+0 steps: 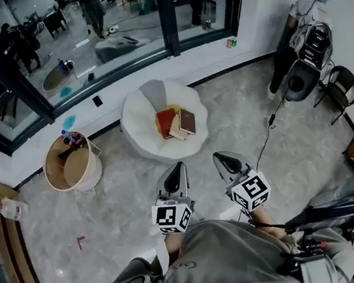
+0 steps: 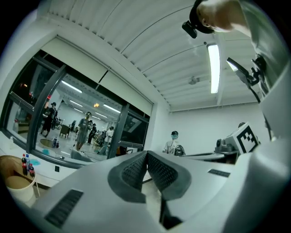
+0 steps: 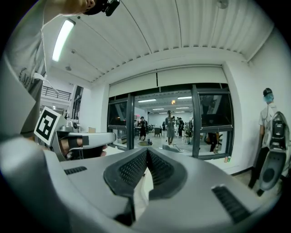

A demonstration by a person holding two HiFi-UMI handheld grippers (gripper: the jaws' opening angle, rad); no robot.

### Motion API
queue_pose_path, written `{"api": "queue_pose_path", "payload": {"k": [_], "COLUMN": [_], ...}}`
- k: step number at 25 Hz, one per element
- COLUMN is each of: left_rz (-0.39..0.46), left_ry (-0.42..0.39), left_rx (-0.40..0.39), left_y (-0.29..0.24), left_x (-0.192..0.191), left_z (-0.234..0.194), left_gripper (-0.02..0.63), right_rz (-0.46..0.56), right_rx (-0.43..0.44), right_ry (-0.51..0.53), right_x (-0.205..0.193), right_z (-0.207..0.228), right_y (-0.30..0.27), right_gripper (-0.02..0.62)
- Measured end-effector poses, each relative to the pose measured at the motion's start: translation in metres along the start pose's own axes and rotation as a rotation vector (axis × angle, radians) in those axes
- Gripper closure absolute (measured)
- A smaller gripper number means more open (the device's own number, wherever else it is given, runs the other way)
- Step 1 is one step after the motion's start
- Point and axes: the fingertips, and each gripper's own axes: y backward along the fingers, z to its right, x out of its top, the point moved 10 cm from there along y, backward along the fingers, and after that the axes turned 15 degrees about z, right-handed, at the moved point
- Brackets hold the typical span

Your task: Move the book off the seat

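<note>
A white beanbag seat point(image 1: 139, 120) stands on the floor by the window wall in the head view. On it lie a red book point(image 1: 165, 122), a dark brown book point(image 1: 187, 121) and a pale one point(image 1: 177, 130) between them. My left gripper point(image 1: 179, 166) and my right gripper point(image 1: 219, 157) are held side by side, well short of the seat, both shut with nothing in them. In the left gripper view the left gripper point(image 2: 146, 154) has its pads pressed together. The right gripper point(image 3: 147, 151) looks the same in its own view. The books are hidden in both gripper views.
A round beige tub point(image 1: 70, 165) with bottles beside it stands left of the seat. At the right wall are a person point(image 1: 297, 27), a black chair point(image 1: 339, 87) and a cable point(image 1: 265, 132) along the floor. A dark-framed window wall point(image 1: 89, 84) runs behind the seat.
</note>
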Motion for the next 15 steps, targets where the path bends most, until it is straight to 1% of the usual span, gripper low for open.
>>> {"api": "queue_pose_path", "payload": {"k": [3,7,11,15], "left_rz": [-0.001,-0.015,-0.032,-0.049], "left_ry": [-0.012,-0.012,0.015,0.033], "left_rx": [-0.014,0.0,0.014,0.026], "left_y": [-0.022,-0.041,-0.049,-0.062], "left_x": [-0.001,-0.008,-0.018,-0.028], "left_z": [-0.038,-0.078,-0.101,-0.116], "left_gripper": [0.594,0.594,0.594,0.594], "right_rz": [-0.014,-0.055,-0.077,-0.099], "right_rx": [-0.017,-0.033,-0.04,-0.052], "right_ry": [0.005,-0.021,-0.021,-0.031], "right_x": [-0.012,-0.028,-0.038,-0.047], "right_z": [0.008,0.01,0.015,0.035], "right_y": [-0.036,-0.067,-0.086,-0.113], "right_gripper": [0.581,0.581,0.581,0.581]}}
